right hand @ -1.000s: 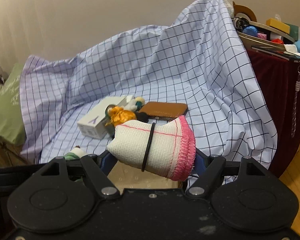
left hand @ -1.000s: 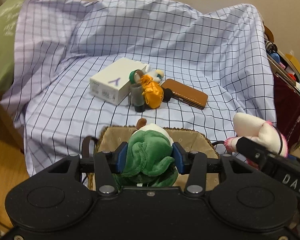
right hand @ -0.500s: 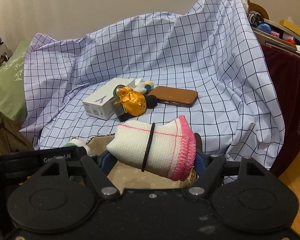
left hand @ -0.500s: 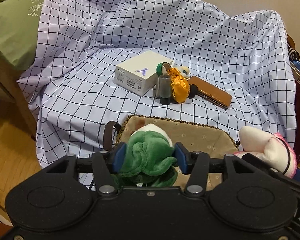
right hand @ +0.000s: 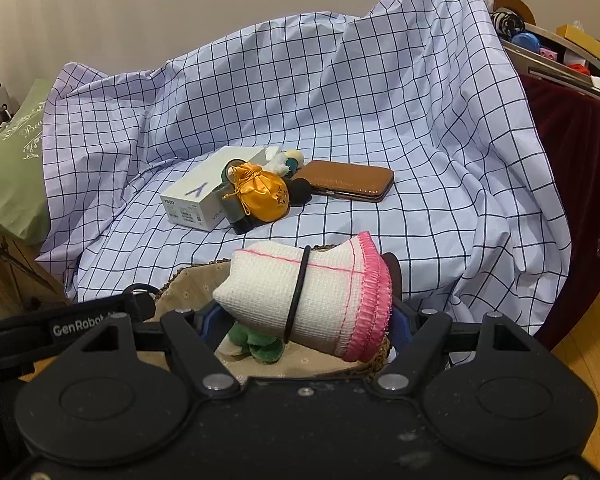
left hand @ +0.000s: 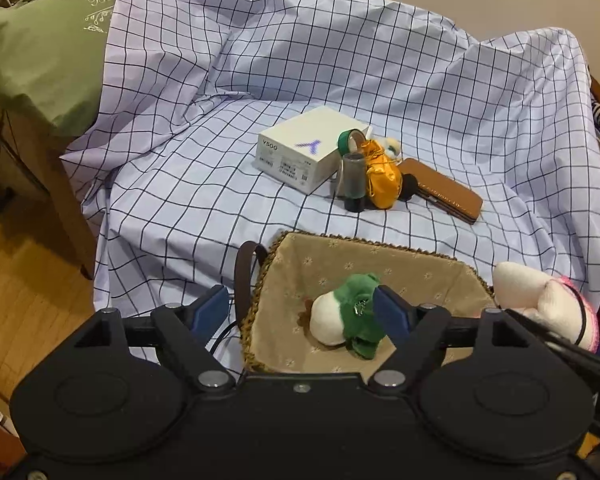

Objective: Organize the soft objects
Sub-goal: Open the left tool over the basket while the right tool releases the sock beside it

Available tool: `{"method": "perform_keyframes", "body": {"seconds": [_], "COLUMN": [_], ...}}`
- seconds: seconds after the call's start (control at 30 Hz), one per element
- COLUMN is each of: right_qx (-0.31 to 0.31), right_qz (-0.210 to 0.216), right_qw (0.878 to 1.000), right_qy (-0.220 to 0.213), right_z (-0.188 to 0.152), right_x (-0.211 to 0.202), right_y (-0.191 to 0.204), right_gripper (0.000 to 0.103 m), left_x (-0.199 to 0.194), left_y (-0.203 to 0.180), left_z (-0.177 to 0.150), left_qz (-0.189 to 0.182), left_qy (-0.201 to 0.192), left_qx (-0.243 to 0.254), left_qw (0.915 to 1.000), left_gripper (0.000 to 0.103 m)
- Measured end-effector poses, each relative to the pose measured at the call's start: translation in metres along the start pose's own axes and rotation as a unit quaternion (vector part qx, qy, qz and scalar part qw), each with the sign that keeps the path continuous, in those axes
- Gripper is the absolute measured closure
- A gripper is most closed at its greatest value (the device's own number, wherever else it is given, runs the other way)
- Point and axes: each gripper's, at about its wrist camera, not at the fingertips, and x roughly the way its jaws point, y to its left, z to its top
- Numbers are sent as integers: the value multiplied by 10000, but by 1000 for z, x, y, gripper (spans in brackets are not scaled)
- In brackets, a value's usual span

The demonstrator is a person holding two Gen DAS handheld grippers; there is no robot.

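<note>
Your left hand-held gripper point(left hand: 300, 312), jaws just opened, has dropped the green plush point(left hand: 350, 316) in the basket point(left hand: 380, 252); next, release the rolled cloth point(right hand: 308, 296), clamped in your right hand-held gripper point(right hand: 304, 320), at the plush's three o'clock.

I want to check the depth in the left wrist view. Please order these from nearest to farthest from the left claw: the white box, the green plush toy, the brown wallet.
1. Green plush toy: in the basket, between the open fingers of the left claw.
2. Brown wallet: beyond the basket, to the right.
3. White box: slightly farther back, left of the wallet.
</note>
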Motion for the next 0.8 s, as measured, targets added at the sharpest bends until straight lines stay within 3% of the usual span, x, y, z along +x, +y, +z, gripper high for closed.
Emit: {"method": "perform_keyframes", "body": {"seconds": [0.13, 0.8], "right_qx": [3, 106], "right_qz": [58, -46], "right_qw": [10000, 9999], "right_qy": [-47, 45], "right_z": [0, 1], "right_x": [-1, 2], "right_y": [0, -7], "right_gripper": [21, 21], "left_x": [0, 1], "left_y": [-2, -8], "left_z": [-2, -2], "left_qz": [0, 62], "left_qy": [45, 80], "left_qx": [97, 280], "left_qw": [9999, 9996], "left_gripper": [28, 26]}}
